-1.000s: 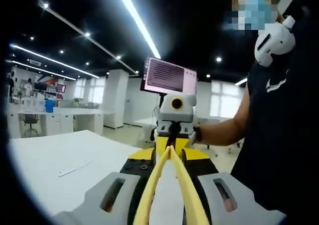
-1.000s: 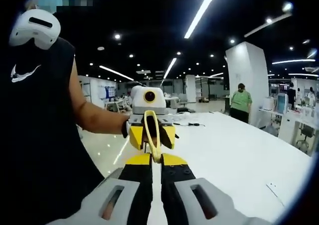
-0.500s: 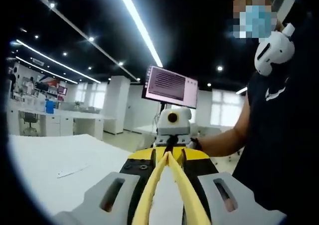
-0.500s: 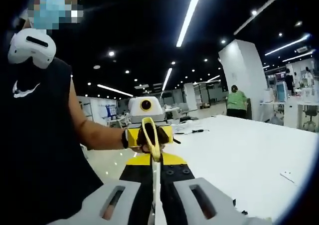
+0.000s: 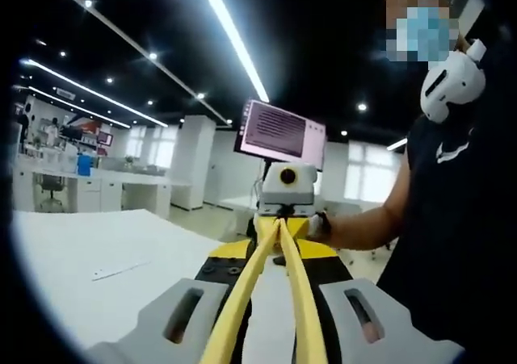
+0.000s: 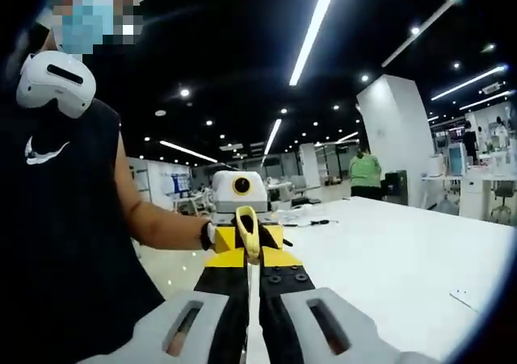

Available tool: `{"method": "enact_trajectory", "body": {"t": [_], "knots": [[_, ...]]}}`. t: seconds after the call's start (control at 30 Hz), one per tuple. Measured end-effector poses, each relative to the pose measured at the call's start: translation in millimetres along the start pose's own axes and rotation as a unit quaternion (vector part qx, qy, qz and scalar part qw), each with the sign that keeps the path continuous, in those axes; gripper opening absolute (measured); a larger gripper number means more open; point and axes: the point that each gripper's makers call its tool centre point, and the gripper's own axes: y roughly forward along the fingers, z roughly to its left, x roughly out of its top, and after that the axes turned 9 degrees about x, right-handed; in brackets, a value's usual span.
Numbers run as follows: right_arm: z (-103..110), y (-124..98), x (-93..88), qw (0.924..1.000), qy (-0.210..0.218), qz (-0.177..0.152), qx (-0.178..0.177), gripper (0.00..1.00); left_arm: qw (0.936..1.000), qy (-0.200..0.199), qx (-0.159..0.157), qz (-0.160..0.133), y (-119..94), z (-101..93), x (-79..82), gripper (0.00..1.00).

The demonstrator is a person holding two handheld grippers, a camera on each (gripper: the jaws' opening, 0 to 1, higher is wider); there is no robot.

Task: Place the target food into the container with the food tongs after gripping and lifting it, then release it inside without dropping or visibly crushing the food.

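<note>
Left hand-held gripper (image 5: 279,223) clamps yellow tongs (image 5: 266,283) above white table (image 5: 89,247).

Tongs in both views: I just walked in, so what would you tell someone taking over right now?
Right gripper: jaws close together, with the looped end of the yellow tongs at their tips.
Left gripper: jaws apart, with the two tong arms running between them; whether it is gripping is unclear.
The grippers face each other above the white table, with the tongs spanning between them.
Done: the tongs are in hand, with nothing between their arms.
Left: grip the food, lift it, and release it gently in the container.
</note>
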Motion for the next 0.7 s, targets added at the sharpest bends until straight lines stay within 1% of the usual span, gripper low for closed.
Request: {"method": "enact_trajectory", "body": {"t": [0.1,0.17,0.2,0.33,0.47,0.57,0.63,0.7], "knots": [[-0.3,-0.5,0.6,1.0,0.0,-0.003,-0.002,0.01,0.9999,0.009,0.0,-0.006,1.2,-1.8,3.0,0.15],[0.5,-0.4,1.2,1.0,0.003,-0.005,0.0,0.01,1.0,0.002,0.0,-0.007,1.5,-3.0,3.5,0.15],[0.2,-0.5,1.4,1.0,0.003,-0.005,0.0,0.01,0.9999,0.009,0.002,-0.01,1.9,-3.8,3.9,0.15],[-0.4,-0.2,0.2,0.9999,0.006,-0.008,0.0,0.02,0.9999,-0.001,0.003,-0.011,2.2,-3.8,4.3,0.15],[-0.3,0.3,-3.4,0.9999,0.008,-0.007,0.001,0.02,1.0,-0.006,0.006,-0.005,2.5,-5.3,2.2,0.15],[-0.3,0.7,-7.0,1.0,0.008,-0.002,0.0,0.02,1.0,0.004,0.008,0.0,3.0,-6.3,0.0,0.15],[-0.1,0.4,-8.2,0.9999,0.01,-0.002,0.001,0.02,1.0,0.001,0.008,0.004,2.6,-5.8,-0.9,0.15],[0.1,0.8,-9.3,0.9999,0.01,0.0,0.001,0.02,1.0,0.005,0.007,-0.004,2.6,-6.7,1.3,0.14]]}}
